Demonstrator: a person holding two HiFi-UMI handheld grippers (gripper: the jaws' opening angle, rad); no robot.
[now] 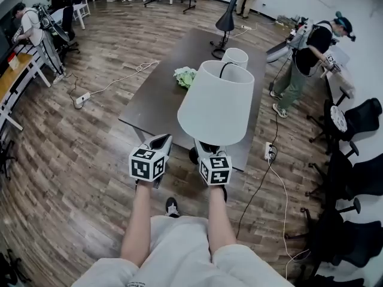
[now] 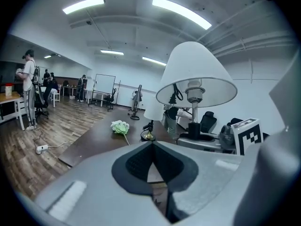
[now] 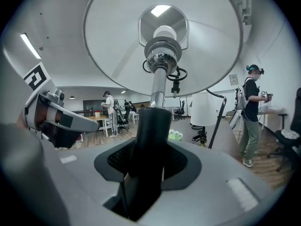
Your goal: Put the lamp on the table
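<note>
One table (image 1: 157,97): dark top that already bears a second white lamp (image 1: 235,57) and flowers (image 1: 185,76). The carried lamp is not yet set down, so the placing is all that is left.
Lamp (image 1: 216,103): upright in the air at the table's near edge, toward its near right corner.
Right gripper (image 3: 149,154): jaws clamped on the lamp's black stem, with the shade straight above.
Left gripper (image 2: 151,149): jaws closed on nothing, just left of the lamp.
</note>
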